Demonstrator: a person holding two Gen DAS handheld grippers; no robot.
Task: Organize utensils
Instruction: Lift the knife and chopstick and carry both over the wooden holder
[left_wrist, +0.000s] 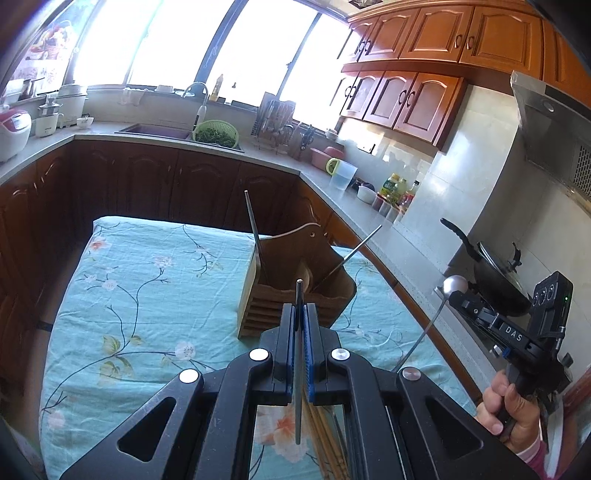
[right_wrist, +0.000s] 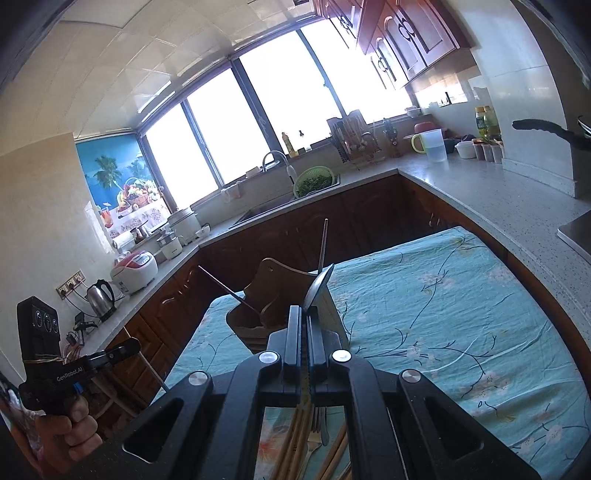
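Note:
A wooden utensil holder (left_wrist: 295, 284) stands on the table with the floral cloth (left_wrist: 147, 295); two metal utensils (left_wrist: 253, 221) stick out of it. My left gripper (left_wrist: 300, 317) is shut on a thin metal utensil (left_wrist: 298, 369), held upright just short of the holder. My right gripper (right_wrist: 306, 319) is shut on a metal spoon (right_wrist: 319, 286) with its bowl up; the holder (right_wrist: 258, 306) is right behind it. In the left wrist view the right gripper (left_wrist: 458, 295) and its spoon (left_wrist: 453, 284) are at right. Wooden chopsticks (right_wrist: 295, 439) and a fork (right_wrist: 314, 439) lie on the cloth below.
A kitchen counter (left_wrist: 369, 221) runs along the right with a measuring jug (left_wrist: 343, 175), bottles and a wok (left_wrist: 495, 273) on the stove. The sink with a green colander (left_wrist: 216, 133) is at the back. The other hand-held gripper (right_wrist: 74, 365) shows at left.

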